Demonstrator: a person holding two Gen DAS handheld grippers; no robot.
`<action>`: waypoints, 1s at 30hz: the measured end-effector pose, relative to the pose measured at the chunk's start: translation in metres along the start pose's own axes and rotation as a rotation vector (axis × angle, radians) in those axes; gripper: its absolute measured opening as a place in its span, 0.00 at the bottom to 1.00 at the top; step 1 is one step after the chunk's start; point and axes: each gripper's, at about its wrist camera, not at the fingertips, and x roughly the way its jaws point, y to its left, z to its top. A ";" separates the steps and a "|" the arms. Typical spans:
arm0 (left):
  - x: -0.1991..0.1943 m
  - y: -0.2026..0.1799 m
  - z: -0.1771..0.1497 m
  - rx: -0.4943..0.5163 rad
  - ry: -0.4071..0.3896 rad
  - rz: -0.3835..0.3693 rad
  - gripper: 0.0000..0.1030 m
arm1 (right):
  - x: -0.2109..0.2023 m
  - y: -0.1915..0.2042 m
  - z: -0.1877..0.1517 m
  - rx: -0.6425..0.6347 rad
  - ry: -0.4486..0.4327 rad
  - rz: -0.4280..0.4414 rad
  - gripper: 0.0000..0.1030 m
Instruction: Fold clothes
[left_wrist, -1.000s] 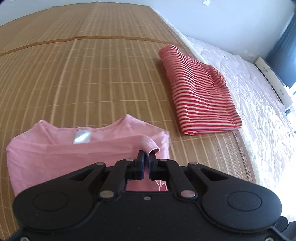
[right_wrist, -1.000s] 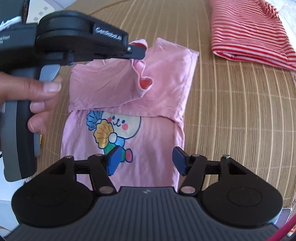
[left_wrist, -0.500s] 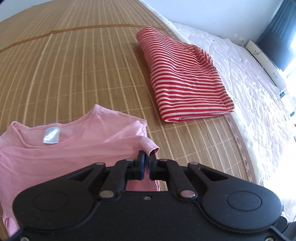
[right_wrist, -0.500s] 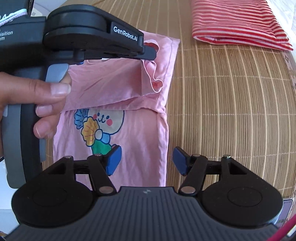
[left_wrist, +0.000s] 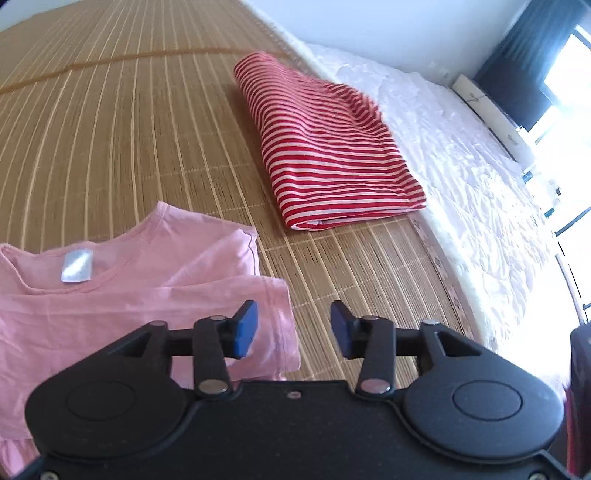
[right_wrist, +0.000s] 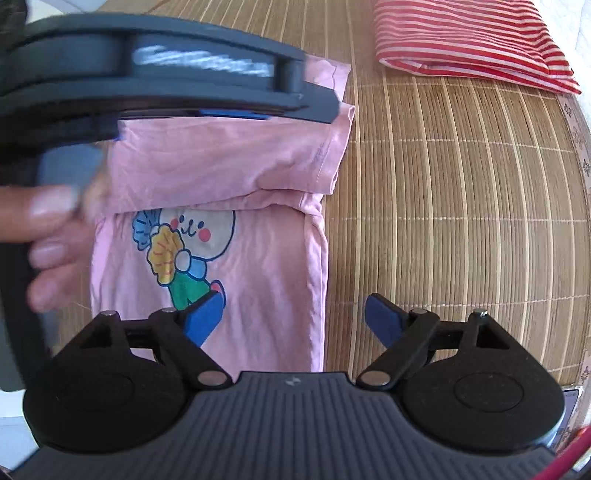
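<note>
A pink child's shirt (left_wrist: 122, 295) with a cartoon print (right_wrist: 184, 251) lies on the bamboo mat, its sleeve (right_wrist: 229, 158) folded across the chest. My left gripper (left_wrist: 293, 328) is open and empty, just above the sleeve's right edge; it shows blurred in the right wrist view (right_wrist: 147, 85), held by a hand. My right gripper (right_wrist: 295, 321) is open and empty over the shirt's lower right side.
A folded red-and-white striped garment (left_wrist: 325, 147) lies on the bamboo mat (left_wrist: 110, 122) beyond the pink shirt, also in the right wrist view (right_wrist: 469, 40). A white quilted sheet (left_wrist: 480, 177) borders the mat on the right. Bare mat (right_wrist: 461, 221) lies right of the shirt.
My left gripper carried the sleeve across to the right, then opened and let it go; the sleeve now lies flat. My right gripper stayed open, shifting slightly.
</note>
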 end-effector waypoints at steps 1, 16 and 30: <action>-0.006 0.005 -0.002 0.005 -0.005 0.010 0.56 | 0.001 0.002 0.000 -0.005 0.002 -0.008 0.87; -0.074 0.188 -0.025 -0.101 -0.005 0.479 0.59 | 0.011 0.036 0.018 -0.051 0.021 -0.021 0.94; -0.013 0.231 -0.008 0.159 0.141 0.504 0.64 | 0.010 0.095 0.063 -0.178 -0.118 0.041 0.95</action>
